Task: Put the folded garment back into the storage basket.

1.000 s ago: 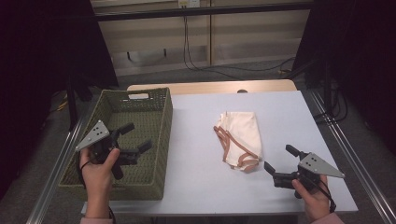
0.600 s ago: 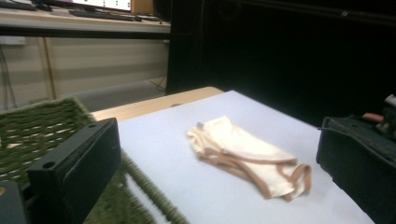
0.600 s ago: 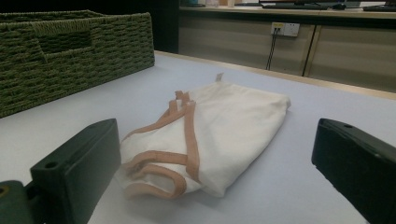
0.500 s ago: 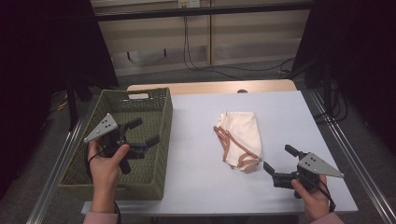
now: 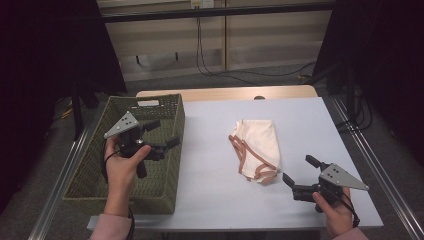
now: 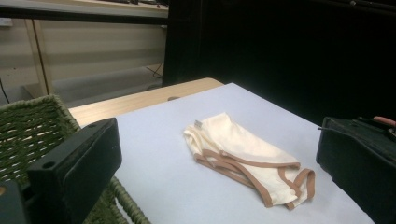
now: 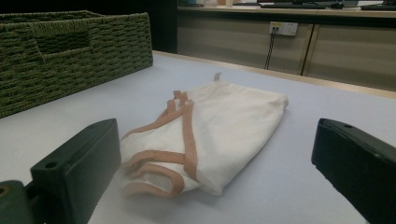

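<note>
Since the earlier frame, the left gripper (image 5: 162,134) had swung toward three o'clock over the basket (image 5: 95,172), jaws wide and empty. Right gripper (image 5: 300,172), jaws also wide, faced the folded garment (image 5: 257,145) lying mid-table at its eleven o'clock, apparently lined up to pinch it.

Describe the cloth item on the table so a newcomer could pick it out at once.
Start at the pale table, with a green woven basket at its left edge. To the right of the basket, near the middle, lies a folded cream garment. Its tan trim sets it apart.
</note>
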{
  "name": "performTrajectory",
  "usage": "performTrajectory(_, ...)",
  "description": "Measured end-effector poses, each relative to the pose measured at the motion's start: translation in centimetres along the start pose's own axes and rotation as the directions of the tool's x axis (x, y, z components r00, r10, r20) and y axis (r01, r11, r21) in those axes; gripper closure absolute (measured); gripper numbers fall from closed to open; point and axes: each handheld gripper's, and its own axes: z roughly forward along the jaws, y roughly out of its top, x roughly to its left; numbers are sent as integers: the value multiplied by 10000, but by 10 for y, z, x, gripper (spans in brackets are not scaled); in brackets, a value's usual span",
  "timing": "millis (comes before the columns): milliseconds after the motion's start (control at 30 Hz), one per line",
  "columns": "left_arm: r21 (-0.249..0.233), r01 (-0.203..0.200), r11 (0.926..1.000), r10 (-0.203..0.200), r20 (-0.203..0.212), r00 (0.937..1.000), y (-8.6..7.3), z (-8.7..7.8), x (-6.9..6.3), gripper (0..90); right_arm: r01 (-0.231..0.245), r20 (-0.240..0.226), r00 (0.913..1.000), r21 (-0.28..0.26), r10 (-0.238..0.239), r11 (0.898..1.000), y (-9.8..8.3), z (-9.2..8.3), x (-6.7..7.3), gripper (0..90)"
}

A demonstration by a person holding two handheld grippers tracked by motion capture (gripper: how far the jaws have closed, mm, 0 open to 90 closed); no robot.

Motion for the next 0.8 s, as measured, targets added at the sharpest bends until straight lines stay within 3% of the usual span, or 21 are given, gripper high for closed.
performTrajectory(33, -34, -42, 10000, 43, 153, 9999, 1, 3, 1, 1, -44, -82, 10000, -28, 44, 10000, 0, 0, 1, 11)
performTrajectory(100, -8, 98, 10000, -98, -21, 9999, 3, 5, 0, 1, 36, -72, 10000, -15, -36, 10000, 1, 0, 1, 11)
performTrajectory(200, 158, 6, 9999, -6, -3, 10000, 7, 10, -1, 1, 17, -94, 10000, 10, -17, 10000, 0, 0, 1, 11)
performTrajectory(267, 71, -46, 10000, 44, 242, 9997, 10, 15, -2, 1, 6, -103, 9999, -42, -7, 10000, 0, 0, 1, 11)
performTrajectory(367, 136, -157, 9998, 153, 265, 9995, 13, 21, -5, 1, -39, -84, 10000, -62, 39, 10000, 0, 0, 1, 12)
performTrajectory(433, 240, 69, 9997, -78, 395, 9992, 16, 26, -6, 1, -21, -97, 10000, -60, 21, 10000, 0, 0, 1, 12)
performTrajectory(500, 402, -59, 9992, 48, 253, 9997, 18, 30, -7, 1, -14, -96, 10000, -76, 13, 10000, 1, 0, 1, 12)
performTrajectory(600, 470, 51, 9989, -74, 491, 9988, 21, 39, -10, 1, 20, -117, 9999, -9, -20, 10000, 1, 0, 2, 13)
performTrajectory(800, 694, -19, 9976, -9, 410, 9992, 23, 55, -11, 1, 9, -91, 10000, -77, -10, 10000, 1, 0, 1, 13)
